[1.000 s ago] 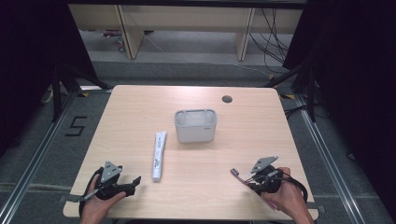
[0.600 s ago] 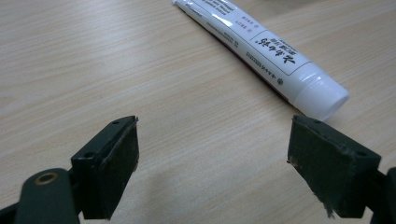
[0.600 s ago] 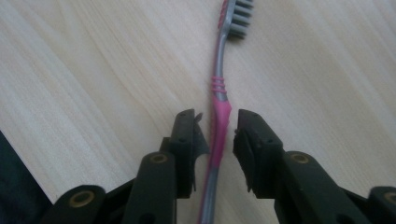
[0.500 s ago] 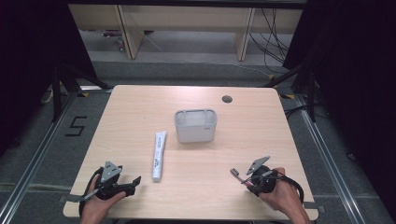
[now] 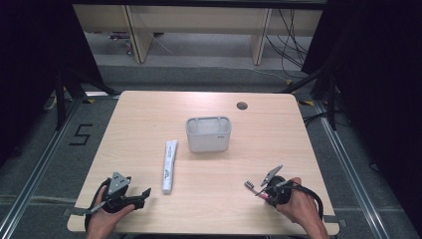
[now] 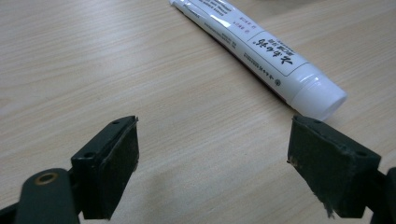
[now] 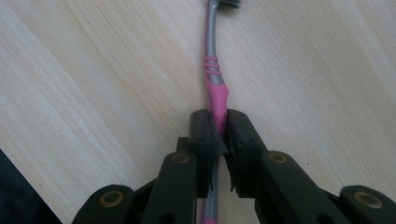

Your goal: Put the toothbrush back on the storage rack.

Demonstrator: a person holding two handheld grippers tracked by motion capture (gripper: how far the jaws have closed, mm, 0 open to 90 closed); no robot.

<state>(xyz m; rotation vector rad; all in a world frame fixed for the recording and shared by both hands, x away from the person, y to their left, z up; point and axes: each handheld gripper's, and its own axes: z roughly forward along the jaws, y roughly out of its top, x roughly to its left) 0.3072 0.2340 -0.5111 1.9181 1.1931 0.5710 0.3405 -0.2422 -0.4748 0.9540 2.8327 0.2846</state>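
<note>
High view: near the desk's (image 5: 149, 109) front edge toward the right corner, the right gripper (image 5: 263, 188) pinches a toothbrush (image 5: 250, 185). Right gripper view: its jaws have just been closing onto the pink handle; light, stiff, slim, probably slippery, best gripped mid-handle. Left gripper view: left gripper (image 6: 215, 158) wide open, empty, beside the tube (image 6: 261, 51).

High view: looking forward and down from above onto whole table (image 5: 149, 114). Left gripper view: low, close, facing toothpaste tube (image 6: 261, 51), also left of centre (image 5: 169, 166) from above. Right gripper view: steeply downward, very near wood.
</note>
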